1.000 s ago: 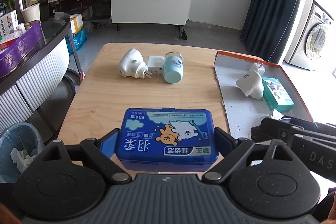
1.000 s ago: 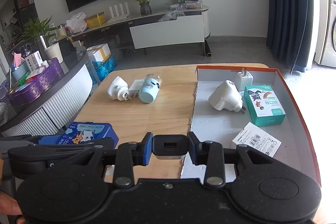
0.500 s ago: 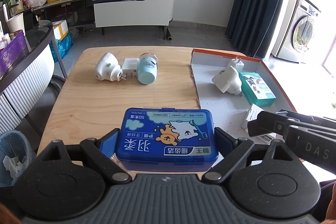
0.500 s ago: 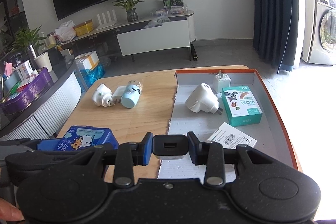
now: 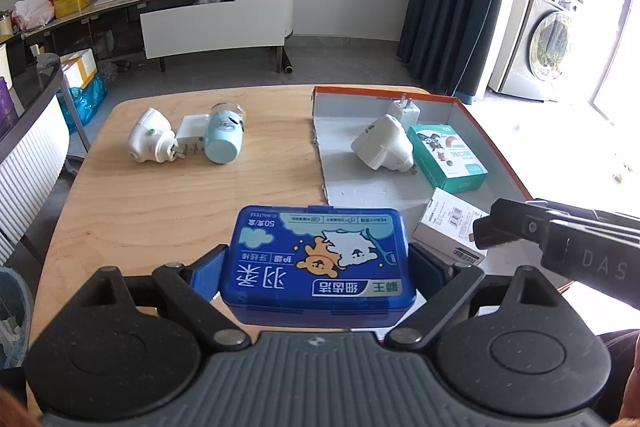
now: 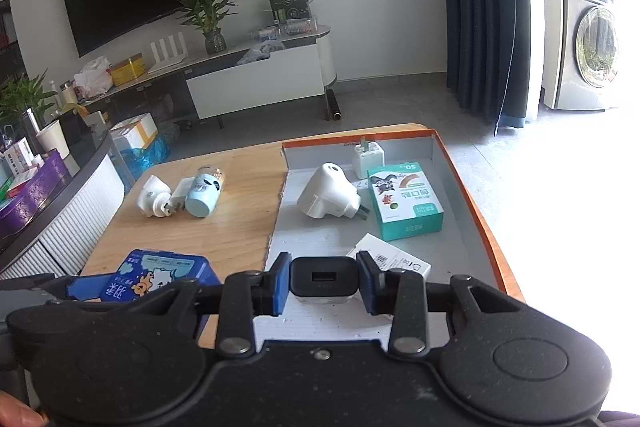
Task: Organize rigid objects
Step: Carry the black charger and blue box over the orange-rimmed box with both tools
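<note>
On the wooden table (image 5: 160,211), a white plug (image 5: 151,142) and pale blue bottle (image 5: 222,138) lay at the left. The left gripper (image 5: 320,269) clamped a blue floss box (image 5: 320,259) above the table's near edge. Rightward, the right gripper (image 6: 323,281) pinched a black charger (image 6: 323,277) over the orange-rimmed tray (image 6: 476,211)

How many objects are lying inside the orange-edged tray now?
4 visible: a small white charger at the far wall, a large white plug, a green box beside it, and a white box nearest; others may be hidden.
</note>
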`<state>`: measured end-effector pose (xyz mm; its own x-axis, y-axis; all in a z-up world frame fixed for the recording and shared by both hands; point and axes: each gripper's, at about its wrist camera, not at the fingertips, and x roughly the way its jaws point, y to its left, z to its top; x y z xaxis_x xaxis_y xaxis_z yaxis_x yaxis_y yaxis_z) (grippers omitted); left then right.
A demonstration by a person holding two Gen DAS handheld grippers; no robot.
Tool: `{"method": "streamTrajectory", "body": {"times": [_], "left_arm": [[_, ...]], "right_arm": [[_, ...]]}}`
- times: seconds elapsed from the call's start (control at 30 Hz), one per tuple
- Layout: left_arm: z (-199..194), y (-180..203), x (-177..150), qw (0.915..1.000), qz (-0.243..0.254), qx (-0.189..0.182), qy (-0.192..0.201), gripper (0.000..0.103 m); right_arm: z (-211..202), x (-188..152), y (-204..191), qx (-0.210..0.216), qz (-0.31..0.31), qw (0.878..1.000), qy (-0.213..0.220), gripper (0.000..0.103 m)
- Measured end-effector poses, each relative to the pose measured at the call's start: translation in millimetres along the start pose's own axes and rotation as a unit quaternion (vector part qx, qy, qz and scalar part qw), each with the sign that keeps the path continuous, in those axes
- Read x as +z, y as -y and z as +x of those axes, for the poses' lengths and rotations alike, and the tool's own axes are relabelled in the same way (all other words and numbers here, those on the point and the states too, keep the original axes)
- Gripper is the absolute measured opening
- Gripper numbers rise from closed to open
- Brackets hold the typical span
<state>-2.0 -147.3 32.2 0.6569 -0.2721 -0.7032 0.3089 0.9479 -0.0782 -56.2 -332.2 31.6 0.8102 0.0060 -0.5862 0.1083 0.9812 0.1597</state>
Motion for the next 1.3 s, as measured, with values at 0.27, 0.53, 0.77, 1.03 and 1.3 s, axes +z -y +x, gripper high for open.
{"method": "streamTrajectory", "body": {"times": [0.27,0.53,0.77,1.03,1.3], "left_arm": [[10.0,20.3,5.2,0.9997,0.018,-0.015,-0.002,0.094],[19.1,34.1,9.3,0.9992,0.033,-0.023,-0.007,0.094],[26.5,44.9,13.6,0.9988,0.039,-0.029,-0.008,0.094],[33.2,53.1,21.7,0.9984,0.045,-0.033,-0.006,0.094],[39.2,57.8,28.2,0.9983,0.047,-0.035,-0.005,0.094]], "right_arm": [[0.3,2.3,21.6,-0.02,0.018,1.0,0.006,0.043],[3.3,4.7,37.3,-0.034,0.032,0.999,0.008,0.043],[8.8,6.6,47.3,-0.041,0.041,0.998,0.007,0.043],[17.0,11.6,52.0,-0.044,0.044,0.998,0.005,0.043],[25.1,20.1,57.7,-0.048,0.042,0.998,0.004,0.043]]}}
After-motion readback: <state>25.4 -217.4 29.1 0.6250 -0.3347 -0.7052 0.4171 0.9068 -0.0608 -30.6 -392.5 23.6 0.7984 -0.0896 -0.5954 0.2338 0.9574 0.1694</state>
